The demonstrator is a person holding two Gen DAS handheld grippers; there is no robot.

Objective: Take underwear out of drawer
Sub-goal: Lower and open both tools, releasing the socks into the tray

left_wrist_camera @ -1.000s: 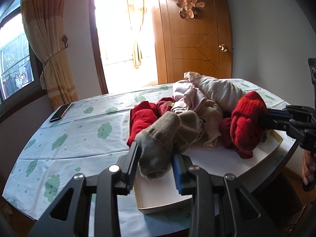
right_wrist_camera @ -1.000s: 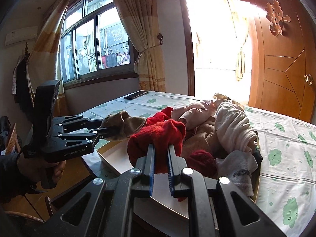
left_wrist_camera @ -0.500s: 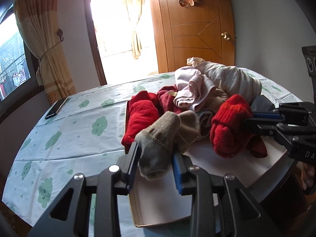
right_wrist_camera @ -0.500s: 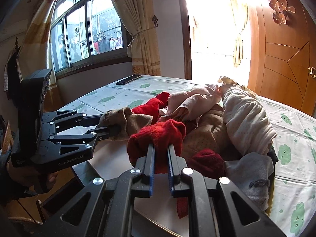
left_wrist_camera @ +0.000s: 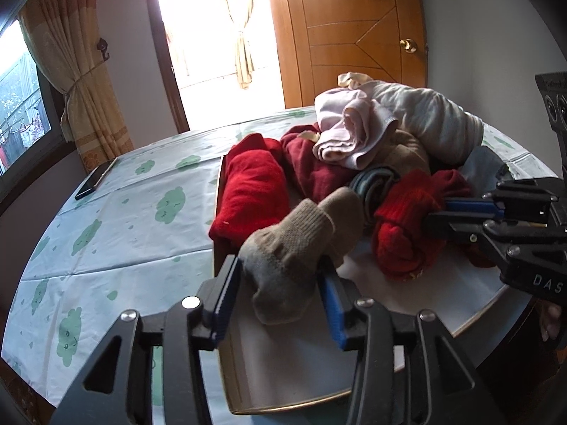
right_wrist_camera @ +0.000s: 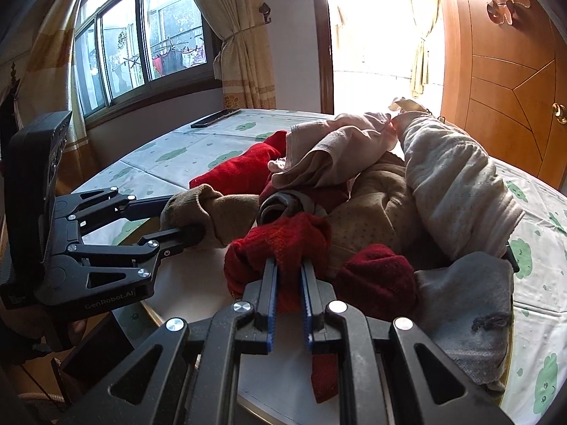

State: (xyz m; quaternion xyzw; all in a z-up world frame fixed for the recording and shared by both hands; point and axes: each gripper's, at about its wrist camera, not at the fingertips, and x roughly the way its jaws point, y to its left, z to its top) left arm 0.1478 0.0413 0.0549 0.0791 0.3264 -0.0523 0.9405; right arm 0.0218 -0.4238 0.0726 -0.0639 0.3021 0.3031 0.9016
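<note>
A shallow white drawer [left_wrist_camera: 283, 372] lies on a cloth-covered table, piled with clothes. My left gripper [left_wrist_camera: 278, 262] has a tan-grey sock [left_wrist_camera: 294, 244] between its blue pads. Its jaws are opening, and the sock sits loosely between them with a gap showing lower down on each side. The right wrist view shows the left gripper [right_wrist_camera: 180, 217] and the same sock [right_wrist_camera: 212, 209] at the left. My right gripper [right_wrist_camera: 288, 264] is shut on a bunched red sock [right_wrist_camera: 283, 237] just over the drawer's white floor [right_wrist_camera: 198, 283]. It enters the left wrist view as the right gripper [left_wrist_camera: 437, 212], holding the red sock [left_wrist_camera: 404, 233].
The pile holds a folded red garment [left_wrist_camera: 253, 191], a pink garment [left_wrist_camera: 351, 134], a pale grey garment [left_wrist_camera: 432, 120] and a grey sock [right_wrist_camera: 467, 315]. A dark phone [left_wrist_camera: 94, 180] lies on the cloud-print tablecloth [left_wrist_camera: 106, 233]. Behind are a wooden door, a curtain and a window.
Both grippers have sunk toward the drawer with their socks. The left jaws have widened around the tan-grey sock. The right gripper stays shut on the red sock.
</note>
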